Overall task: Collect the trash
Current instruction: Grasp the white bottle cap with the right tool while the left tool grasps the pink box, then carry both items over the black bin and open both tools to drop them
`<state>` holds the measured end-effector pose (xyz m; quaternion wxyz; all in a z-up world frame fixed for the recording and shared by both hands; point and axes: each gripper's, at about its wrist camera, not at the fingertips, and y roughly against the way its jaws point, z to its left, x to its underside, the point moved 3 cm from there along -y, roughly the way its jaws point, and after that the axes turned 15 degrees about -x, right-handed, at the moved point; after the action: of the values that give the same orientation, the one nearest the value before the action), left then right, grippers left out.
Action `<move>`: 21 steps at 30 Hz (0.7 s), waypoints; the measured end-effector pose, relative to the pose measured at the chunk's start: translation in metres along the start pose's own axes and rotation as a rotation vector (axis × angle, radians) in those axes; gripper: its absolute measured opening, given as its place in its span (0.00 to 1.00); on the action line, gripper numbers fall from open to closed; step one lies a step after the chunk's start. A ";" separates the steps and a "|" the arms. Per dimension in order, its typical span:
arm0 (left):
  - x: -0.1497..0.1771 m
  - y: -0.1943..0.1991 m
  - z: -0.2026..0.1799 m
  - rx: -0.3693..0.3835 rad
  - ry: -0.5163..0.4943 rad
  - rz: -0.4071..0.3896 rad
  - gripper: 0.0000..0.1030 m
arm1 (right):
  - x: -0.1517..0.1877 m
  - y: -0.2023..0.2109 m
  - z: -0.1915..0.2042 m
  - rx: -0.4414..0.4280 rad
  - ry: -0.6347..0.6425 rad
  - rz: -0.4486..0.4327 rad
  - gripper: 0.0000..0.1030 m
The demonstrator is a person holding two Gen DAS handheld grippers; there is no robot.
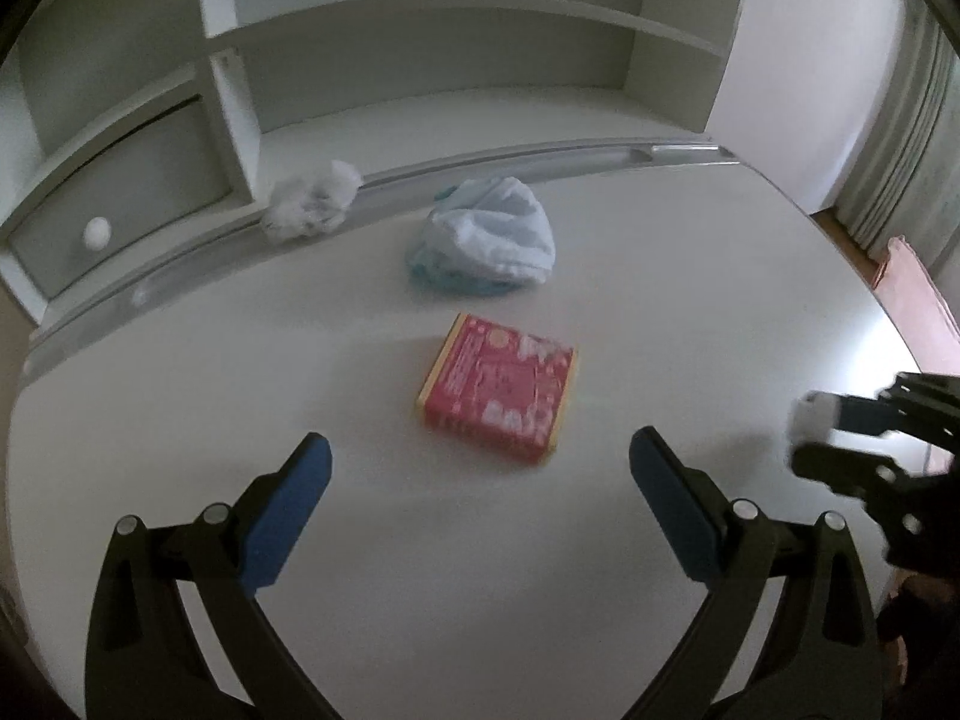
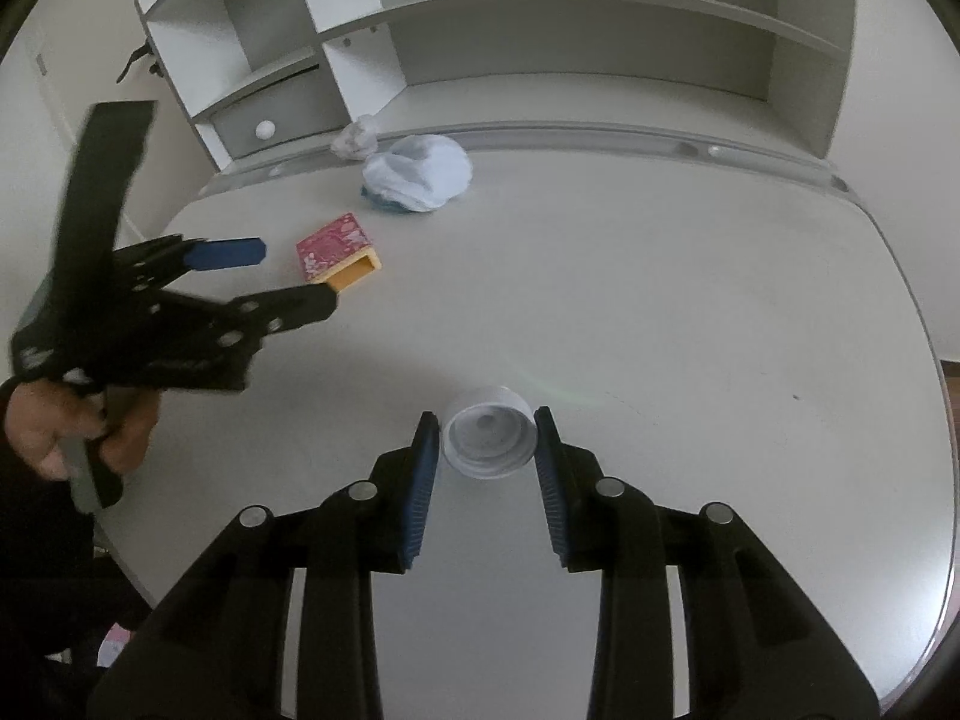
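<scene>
A small red and yellow box (image 1: 498, 393) lies flat on the white table (image 1: 360, 540), just ahead of my open left gripper (image 1: 480, 450), whose blue pads stand wide apart. Behind it sits a white plastic bag (image 1: 486, 237), and a crumpled white tissue (image 1: 312, 201) rests by the shelf rail. In the right wrist view, my right gripper (image 2: 487, 420) is shut on a white cup (image 2: 489, 435), held on its side with its mouth facing the camera. The box (image 2: 336, 255), bag (image 2: 420, 171), tissue (image 2: 355, 137) and left gripper (image 2: 294, 273) show further left.
A white shelf unit (image 2: 540, 30) with a small drawer (image 1: 120, 210) stands along the table's far edge behind a raised rail. A person's hand (image 2: 54, 426) holds the left gripper's handle. The table's rounded right edge (image 2: 924, 360) drops to a wooden floor.
</scene>
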<state>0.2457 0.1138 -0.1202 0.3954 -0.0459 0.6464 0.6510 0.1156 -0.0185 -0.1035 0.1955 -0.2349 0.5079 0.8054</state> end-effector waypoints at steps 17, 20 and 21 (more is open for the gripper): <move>-0.014 0.017 -0.070 0.015 -0.131 -0.061 0.53 | 0.039 0.062 -0.047 0.056 -0.098 -0.100 0.31; -0.017 0.036 -0.133 0.106 -0.195 -0.094 0.53 | 0.062 0.094 -0.076 0.101 -0.168 -0.148 0.30; -0.017 0.042 -0.149 0.131 -0.215 -0.104 0.53 | 0.073 0.108 -0.088 0.123 -0.199 -0.167 0.30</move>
<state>0.1660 -0.0188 -0.1009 0.4976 0.0165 0.6381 0.5873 0.0126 -0.1369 -0.1003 0.3253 -0.1831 0.5130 0.7730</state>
